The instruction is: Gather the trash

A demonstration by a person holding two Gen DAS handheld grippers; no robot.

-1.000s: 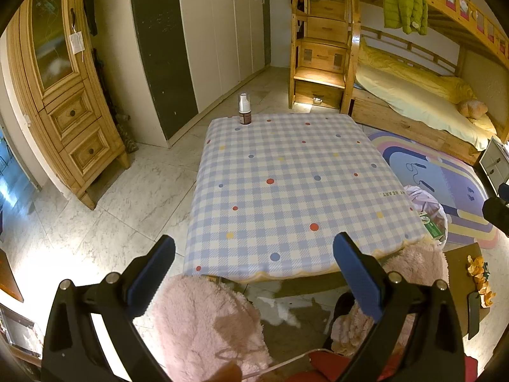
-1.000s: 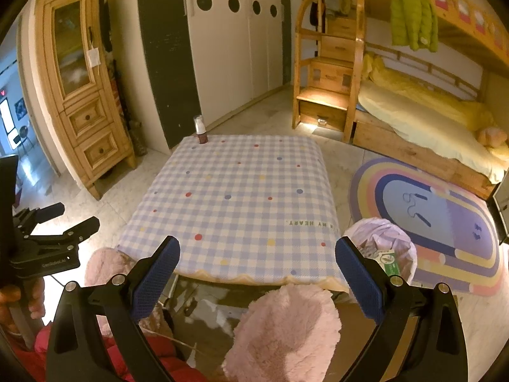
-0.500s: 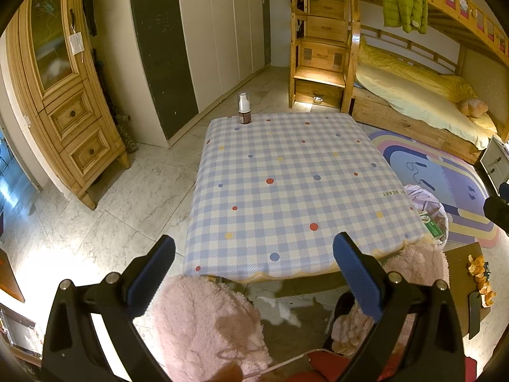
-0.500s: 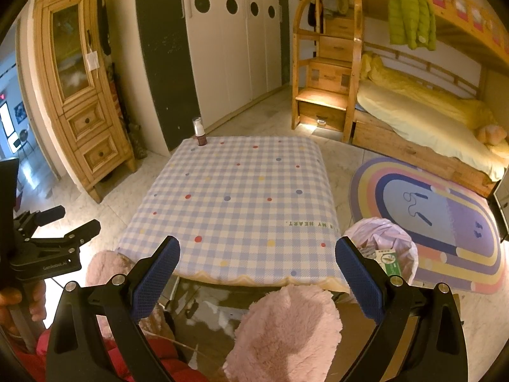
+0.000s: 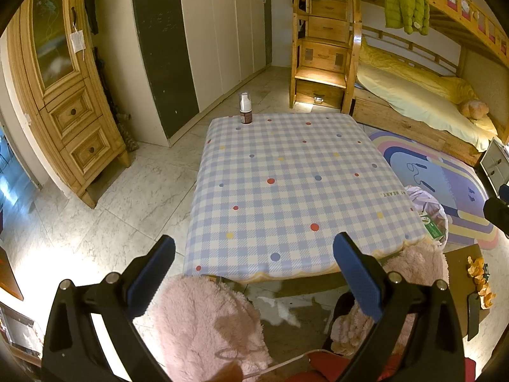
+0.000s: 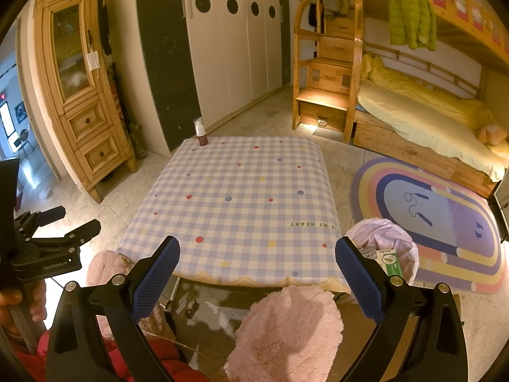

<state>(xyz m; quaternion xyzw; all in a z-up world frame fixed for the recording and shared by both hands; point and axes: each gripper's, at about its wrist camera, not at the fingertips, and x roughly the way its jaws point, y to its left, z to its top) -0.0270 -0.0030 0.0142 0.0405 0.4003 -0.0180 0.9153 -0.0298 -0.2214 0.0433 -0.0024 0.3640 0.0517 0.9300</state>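
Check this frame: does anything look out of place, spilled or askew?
Nothing is spilled or askew. One small pump bottle stands upright alone at the table's far corner, and the lined trash bin beside the table already holds litter.

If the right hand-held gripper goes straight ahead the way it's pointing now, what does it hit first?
Probably the checked tablecloth on the table: the open right hand-held gripper aims down across its near edge, with nothing between. The bottle stands at the far left corner, off that line. Depth is hard to judge.

Left hand-held gripper agape, empty; right hand-held gripper likewise.
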